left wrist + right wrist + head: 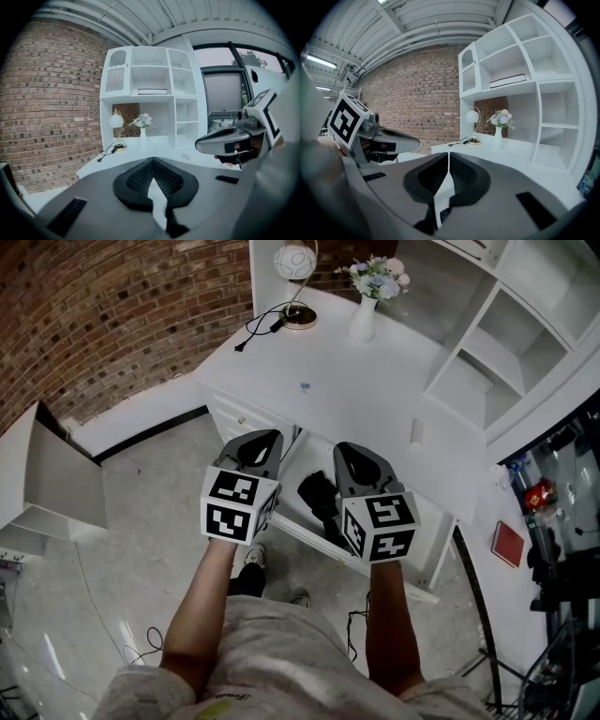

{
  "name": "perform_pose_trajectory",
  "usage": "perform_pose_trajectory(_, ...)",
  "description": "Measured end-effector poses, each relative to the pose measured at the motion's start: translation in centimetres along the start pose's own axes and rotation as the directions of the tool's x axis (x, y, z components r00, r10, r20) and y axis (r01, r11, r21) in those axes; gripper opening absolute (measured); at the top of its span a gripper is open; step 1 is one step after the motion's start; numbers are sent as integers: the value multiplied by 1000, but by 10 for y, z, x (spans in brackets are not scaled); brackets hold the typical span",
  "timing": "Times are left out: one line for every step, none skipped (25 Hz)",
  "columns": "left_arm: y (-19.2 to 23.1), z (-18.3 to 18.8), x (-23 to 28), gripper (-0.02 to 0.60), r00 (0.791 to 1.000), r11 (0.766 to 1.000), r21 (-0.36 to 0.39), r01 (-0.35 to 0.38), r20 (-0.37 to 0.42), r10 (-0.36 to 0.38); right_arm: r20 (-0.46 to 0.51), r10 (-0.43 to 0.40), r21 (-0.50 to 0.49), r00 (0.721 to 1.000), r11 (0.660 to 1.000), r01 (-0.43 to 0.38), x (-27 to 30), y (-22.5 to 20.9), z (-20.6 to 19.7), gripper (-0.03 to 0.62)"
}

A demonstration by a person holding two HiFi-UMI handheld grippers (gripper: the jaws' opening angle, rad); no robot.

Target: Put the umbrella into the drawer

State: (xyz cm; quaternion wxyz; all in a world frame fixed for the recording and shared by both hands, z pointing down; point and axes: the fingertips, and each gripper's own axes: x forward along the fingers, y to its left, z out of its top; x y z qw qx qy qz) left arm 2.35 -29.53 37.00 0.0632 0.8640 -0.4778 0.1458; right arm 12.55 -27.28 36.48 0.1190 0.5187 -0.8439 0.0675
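A black folded umbrella [320,495] lies inside the open drawer [298,534] of the white desk [356,381]. It shows in the gap between my two grippers. Both are held side by side above the drawer and point toward the desk. My left gripper [265,439] [152,160] is shut, its ribbed pads meeting at the tip with nothing between them. My right gripper [345,448] [448,154] is shut too and holds nothing. Neither one touches the umbrella. Part of the umbrella is hidden behind the right gripper.
On the desk stand a globe lamp [296,263] with a black cable [261,329] and a vase of flowers [367,306]. White shelving [511,334] rises at the right. A white cabinet [56,479] stands at the left, and a brick wall [103,306] runs behind.
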Motion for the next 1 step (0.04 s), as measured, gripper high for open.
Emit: perform_pose_trajectory(1,0,-1,-3,1000,1000,0,0,0,0,0,0,0,1000,1000,0,0,1,0,14)
